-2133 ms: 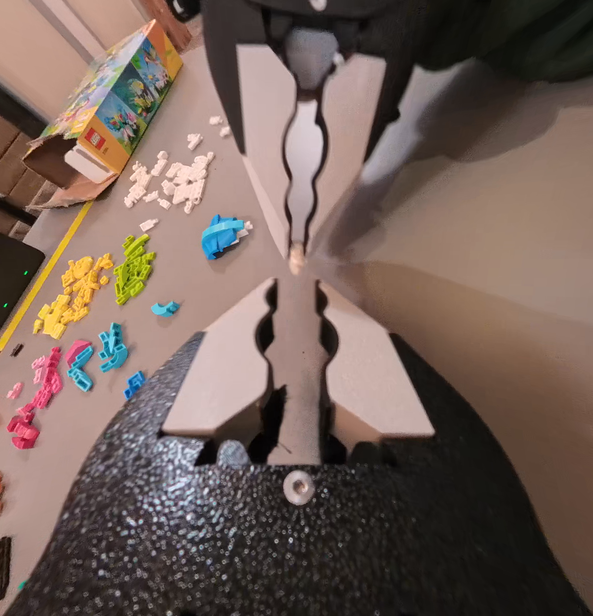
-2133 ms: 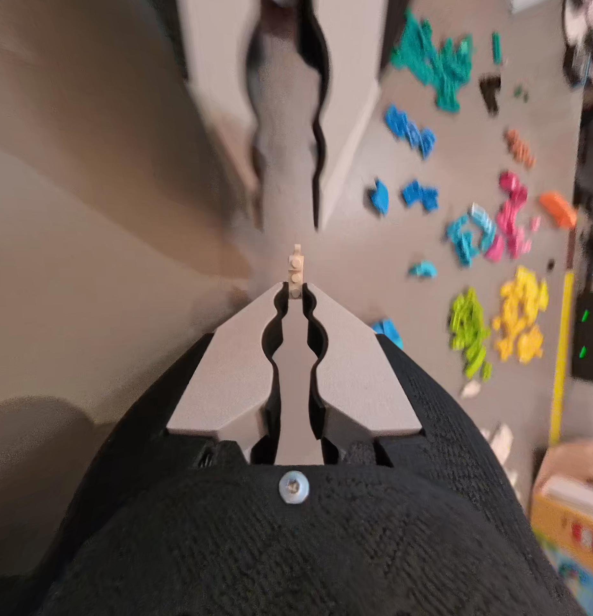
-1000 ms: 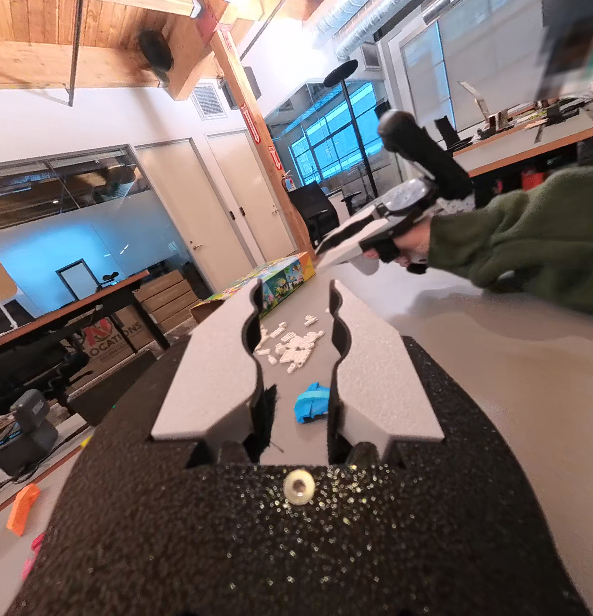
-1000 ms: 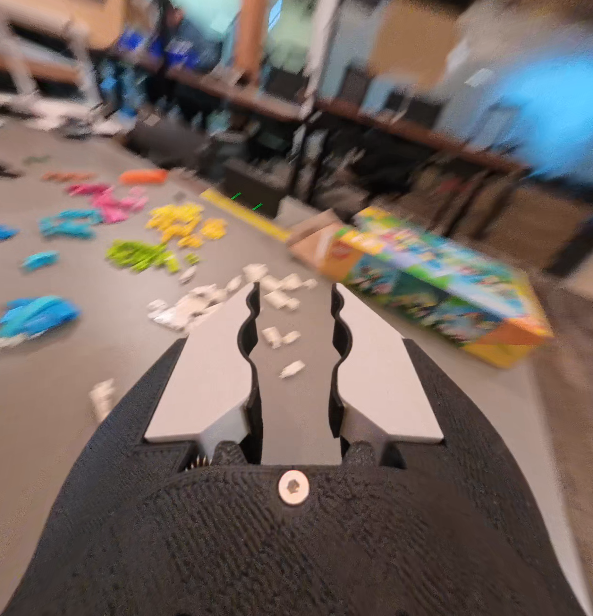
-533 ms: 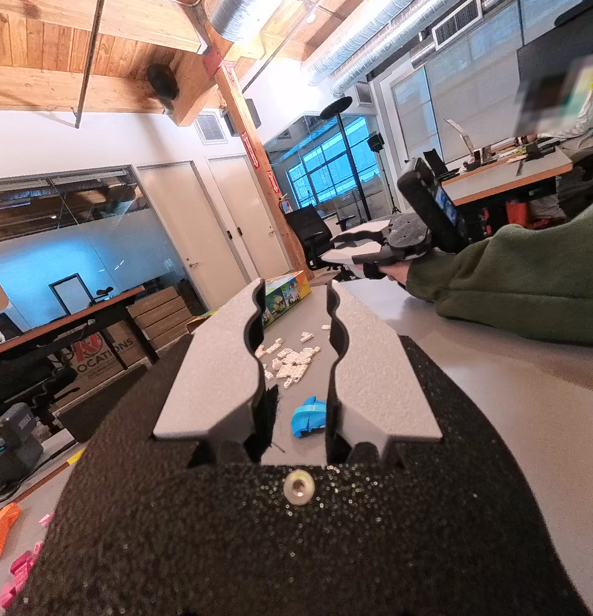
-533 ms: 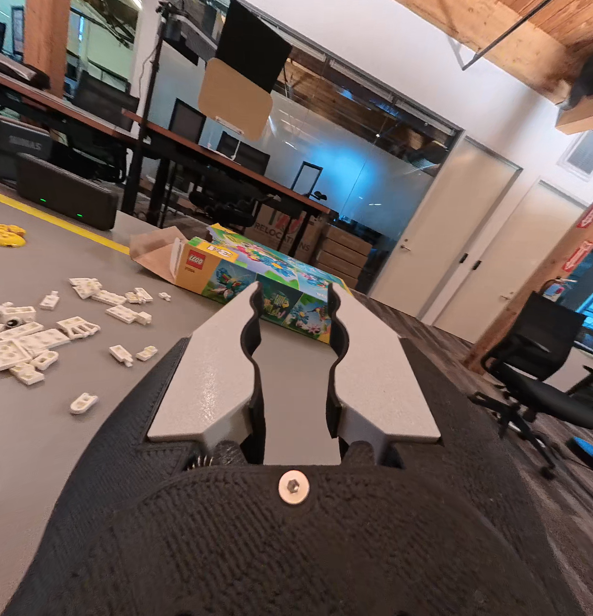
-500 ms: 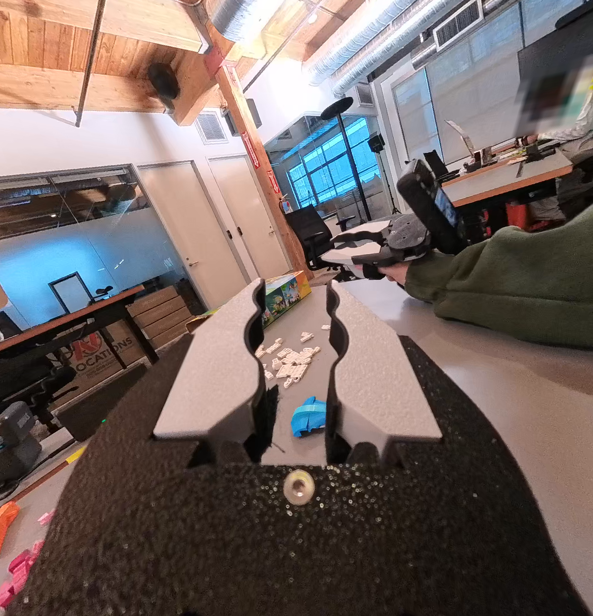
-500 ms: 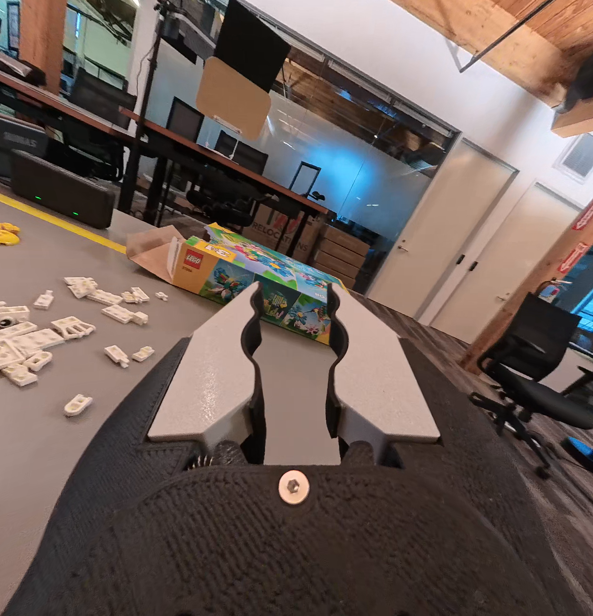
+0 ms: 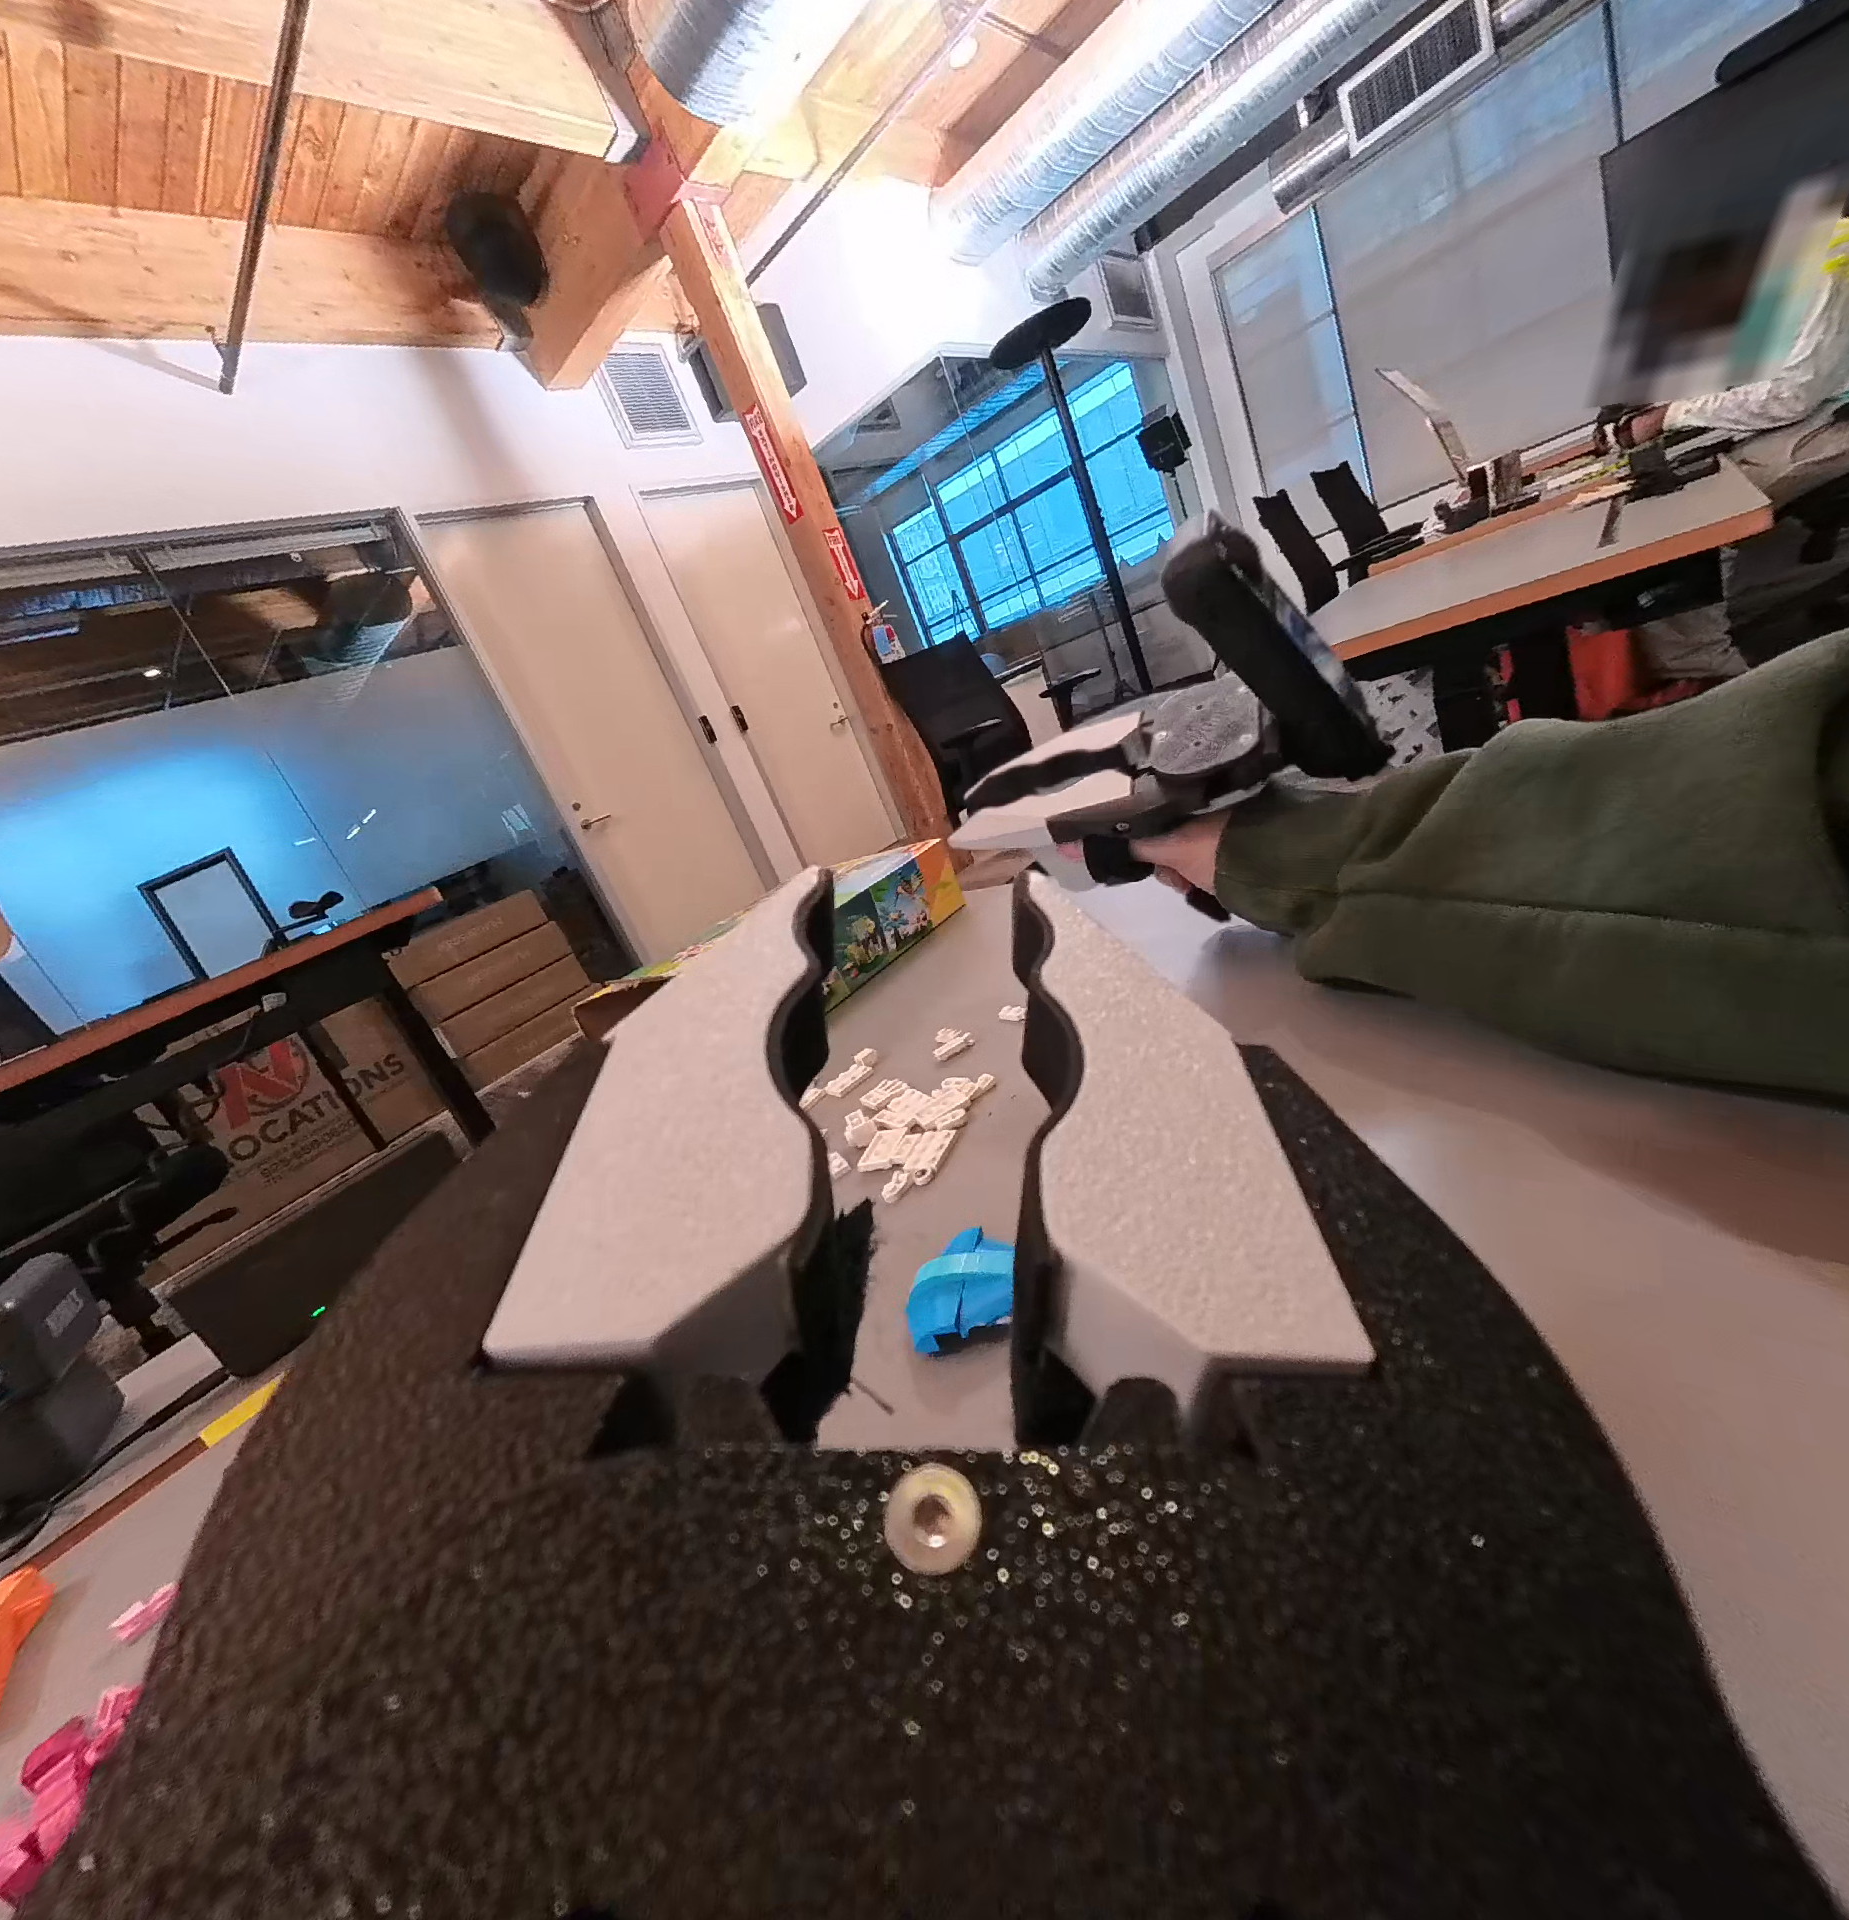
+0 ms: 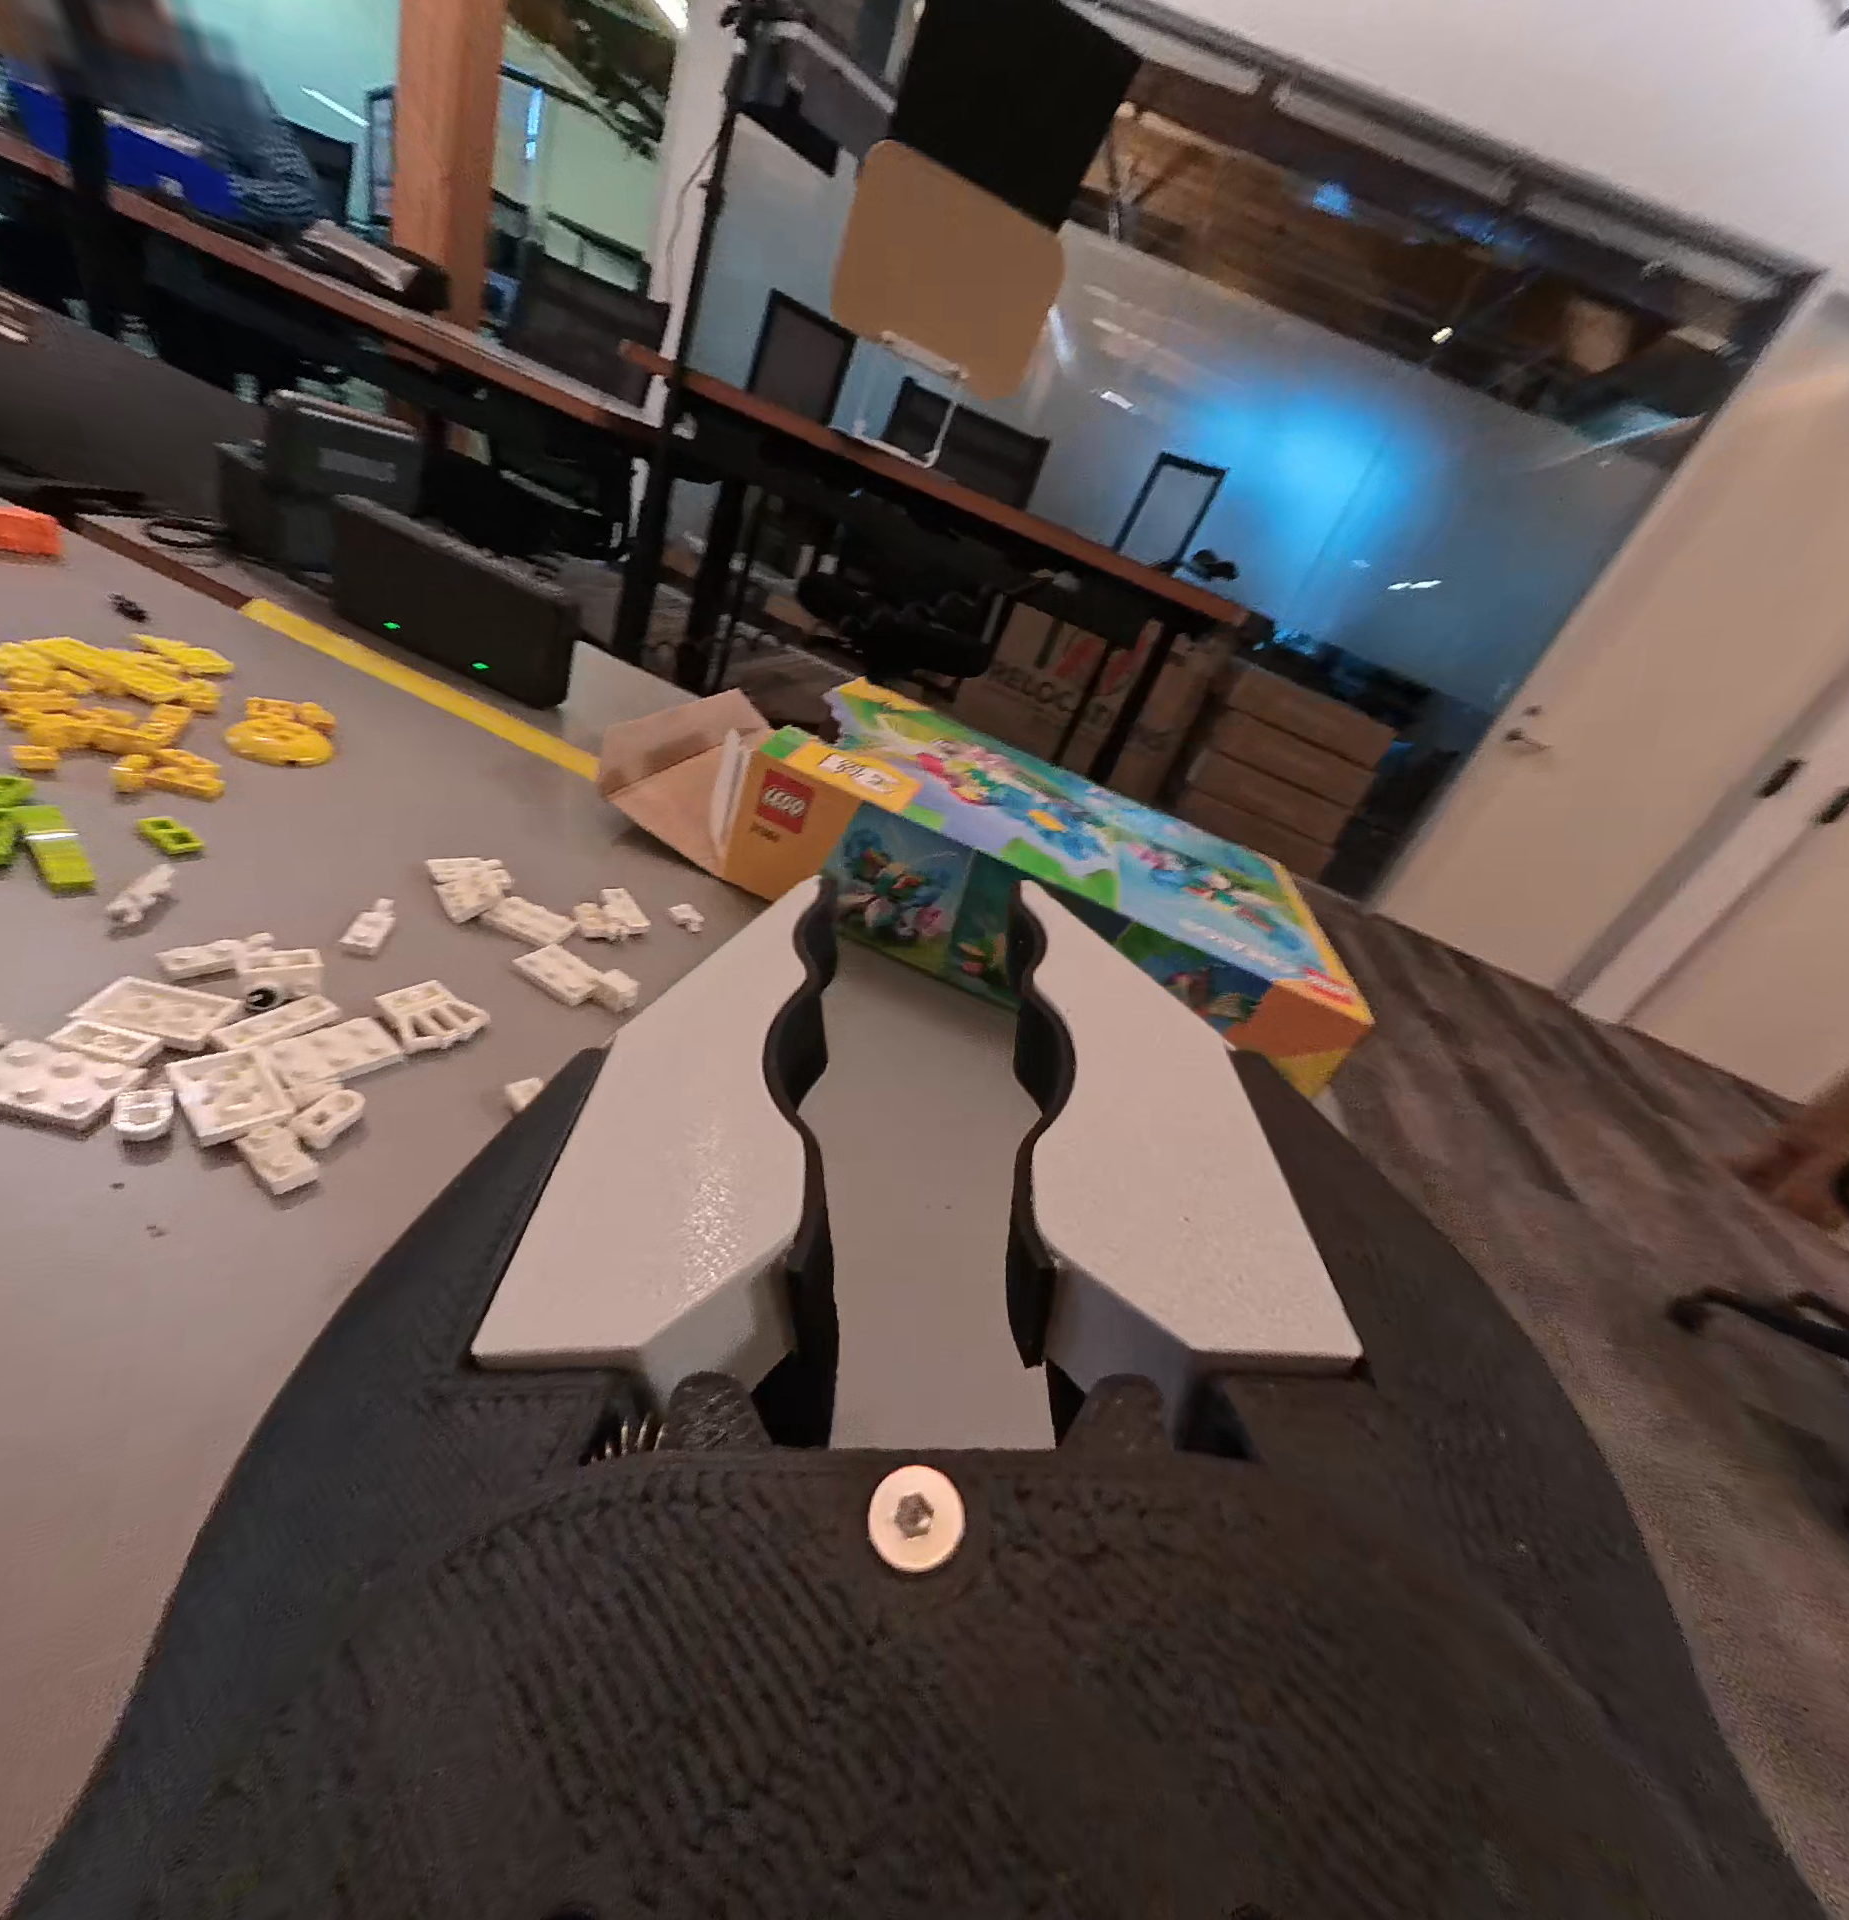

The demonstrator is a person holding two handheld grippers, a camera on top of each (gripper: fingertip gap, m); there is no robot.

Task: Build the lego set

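**Both grippers lifted off the tabletop and levelled out, jaws now wide and bare**

Raised from a steep downward look at the table two seconds back to a low, forward view across it; tan stud piece once pinched at the right tips no longer in either grasp, whereabouts impossible to tell.

Left gripper [image 9: 920, 904]: wide apart, nothing between the pads, hovering low over the grey table [image 9: 1522, 1195]. Straight ahead and closest: a small blue brick assembly [image 9: 956, 1288], then a scatter of white plates [image 9: 899, 1112] beyond it. Farther off, the printed toy box [image 9: 889, 925].

Right gripper [image 10: 920, 904]: equally wide and bare, seen from the left view [image 9: 987, 821] held in a hand with a green sleeve [image 9: 1574, 883] resting on the table. Nearest to its tips: the toy box [image 10: 1086, 831], open flap toward the yellow pieces [image 10: 120, 707]; white plates [image 10: 224, 1039] to the left, lime pieces [image 10: 26, 831] farther out. Slight blur here, so small parts near the finger edge uncertain.

Judged best from this pose: keep jaws wide, come down square over one isolated piece, avoid sweeping neighbours.
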